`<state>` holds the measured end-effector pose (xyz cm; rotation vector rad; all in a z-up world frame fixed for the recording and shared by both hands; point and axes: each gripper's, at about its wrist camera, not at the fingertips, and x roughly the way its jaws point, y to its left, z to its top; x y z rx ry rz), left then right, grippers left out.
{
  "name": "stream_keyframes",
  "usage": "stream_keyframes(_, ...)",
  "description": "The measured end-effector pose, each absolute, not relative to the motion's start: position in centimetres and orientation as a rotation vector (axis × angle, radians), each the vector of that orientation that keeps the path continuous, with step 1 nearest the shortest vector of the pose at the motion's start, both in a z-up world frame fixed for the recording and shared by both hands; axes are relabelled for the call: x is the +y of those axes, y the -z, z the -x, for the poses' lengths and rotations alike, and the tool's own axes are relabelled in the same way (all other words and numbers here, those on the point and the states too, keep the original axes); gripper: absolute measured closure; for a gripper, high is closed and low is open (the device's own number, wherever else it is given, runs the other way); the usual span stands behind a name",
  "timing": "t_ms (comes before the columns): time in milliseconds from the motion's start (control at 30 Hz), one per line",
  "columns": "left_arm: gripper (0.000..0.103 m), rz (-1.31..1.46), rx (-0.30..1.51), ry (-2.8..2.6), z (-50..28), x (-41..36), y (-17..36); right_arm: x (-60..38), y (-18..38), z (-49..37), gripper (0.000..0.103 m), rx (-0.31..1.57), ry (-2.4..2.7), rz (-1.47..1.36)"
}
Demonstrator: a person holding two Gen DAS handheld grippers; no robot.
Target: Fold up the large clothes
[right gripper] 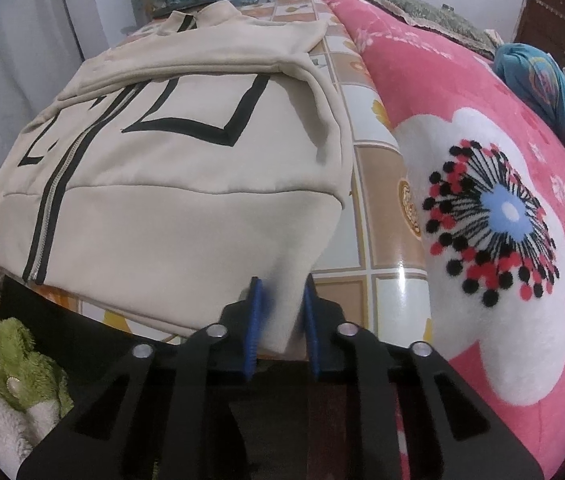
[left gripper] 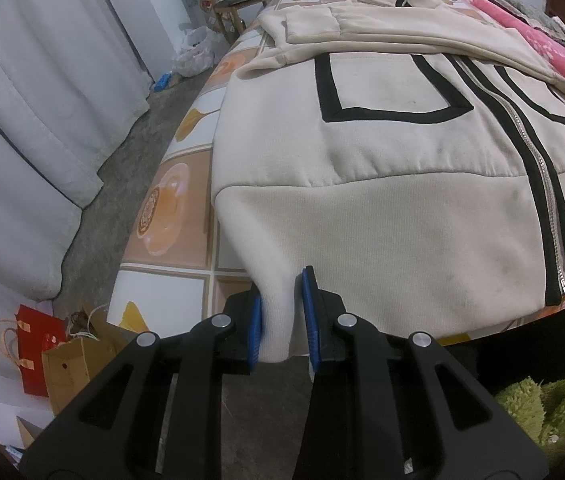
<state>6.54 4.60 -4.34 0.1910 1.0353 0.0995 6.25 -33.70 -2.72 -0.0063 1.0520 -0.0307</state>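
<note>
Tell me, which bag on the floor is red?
The red bag with looped string handles, seen in the left wrist view. The plain brown paper bag stands right beside it, in front.

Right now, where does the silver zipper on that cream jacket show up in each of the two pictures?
Left wrist view: the zipper runs down the right side of the picture, between two black stripes, ending near the hem.
Right wrist view: the zipper runs down the left side, ending at the hem.
Shared landmark: the black square outline printed on the cream jacket, beside the zipper.
</note>
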Motion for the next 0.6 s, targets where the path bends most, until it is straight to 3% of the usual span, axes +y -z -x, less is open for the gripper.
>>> stream_keyframes(200, 0.093, -0.223, 1.006, -0.109, -6.13, 4.34, 3.99, -34.01, 2.01, -5.65, 0.095, 1.013, 0.023, -0.011)
stream_keyframes(600, 0.095, -0.205, 0.971, -0.102, -5.77, 4.59, 4.04, -34.65, 2.33, -5.38, 0.096, 0.973, 0.024, -0.078)
